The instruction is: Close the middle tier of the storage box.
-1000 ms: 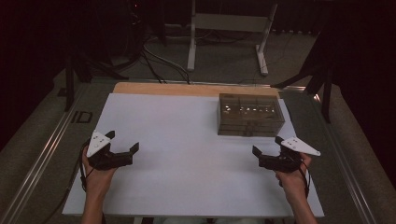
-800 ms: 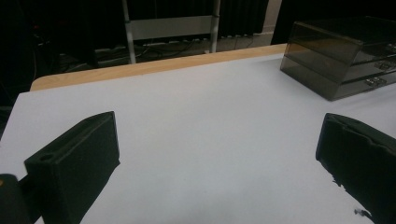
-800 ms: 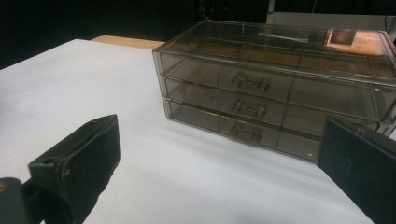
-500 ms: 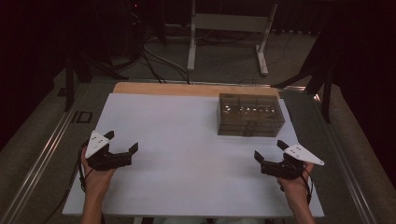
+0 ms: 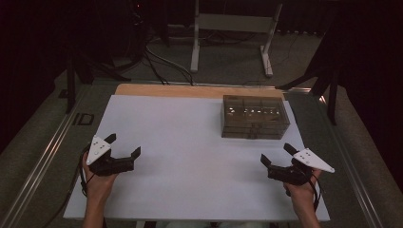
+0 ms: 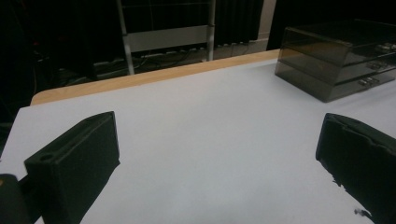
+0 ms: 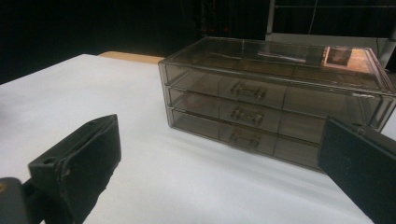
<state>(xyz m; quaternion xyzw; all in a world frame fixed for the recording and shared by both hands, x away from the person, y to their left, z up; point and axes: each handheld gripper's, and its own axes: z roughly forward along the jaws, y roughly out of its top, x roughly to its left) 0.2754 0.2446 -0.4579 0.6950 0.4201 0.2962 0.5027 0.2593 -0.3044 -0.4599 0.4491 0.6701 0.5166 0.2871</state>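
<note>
Since a second ago the right gripper (image 5: pixel 278 159) has slid slightly outward and nearer the person, while the left gripper (image 5: pixel 124 146) has barely shifted. Both have their jaws apart and hold nothing. The smoky drawer box (image 5: pixel 255 117) stands on the table (image 5: pixel 190 142), beyond the right gripper, well apart from the left.

Beyond my white-covered table (image 5: pixel 190 142), a grey metal stand (image 5: pixel 233 28) rises from the dim floor (image 5: pixel 228 66), cables (image 5: pixel 157 57) trailing beside it.
</note>
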